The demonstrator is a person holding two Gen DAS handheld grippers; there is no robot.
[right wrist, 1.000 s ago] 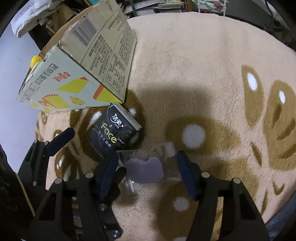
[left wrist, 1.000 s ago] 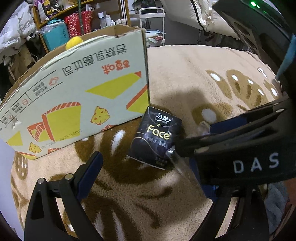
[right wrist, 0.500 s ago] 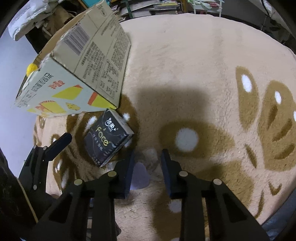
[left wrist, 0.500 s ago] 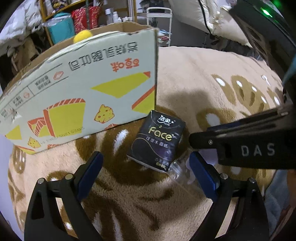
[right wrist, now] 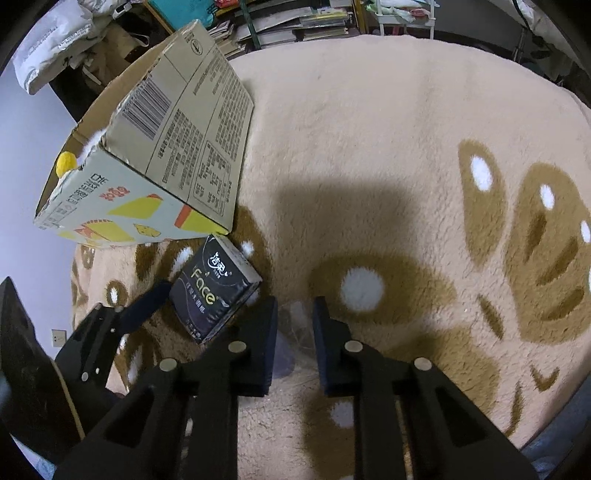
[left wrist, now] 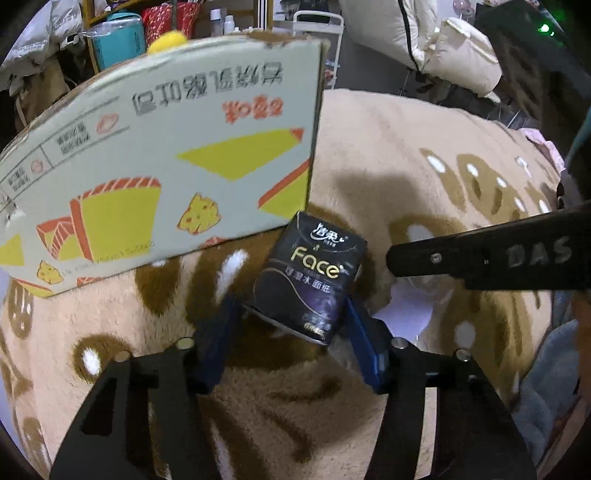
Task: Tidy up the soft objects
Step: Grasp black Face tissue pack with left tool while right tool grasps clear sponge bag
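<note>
A black tissue pack point(left wrist: 308, 282) marked "Face" lies on the tan plush blanket point(left wrist: 388, 147), just in front of a cardboard box point(left wrist: 159, 173). My left gripper point(left wrist: 291, 332) has its blue pads closed against the pack's two sides. The pack also shows in the right wrist view point(right wrist: 214, 291). My right gripper point(right wrist: 294, 325) is shut on a clear plastic packet with a purple piece inside point(right wrist: 284, 354), to the right of the pack. The packet shows in the left wrist view point(left wrist: 410, 306) under the right gripper's finger point(left wrist: 480, 258).
The box point(right wrist: 147, 170) is open at the top with a yellow ball point(right wrist: 66, 162) at its rim. Shelves and bags point(left wrist: 122, 33) stand behind it. Pale pillows point(left wrist: 424, 40) lie at the back right. The blanket point(right wrist: 406, 147) stretches far to the right.
My left gripper moved forward and closed its pads on the tissue pack. My right gripper closed on the clear packet and has lifted slightly.
</note>
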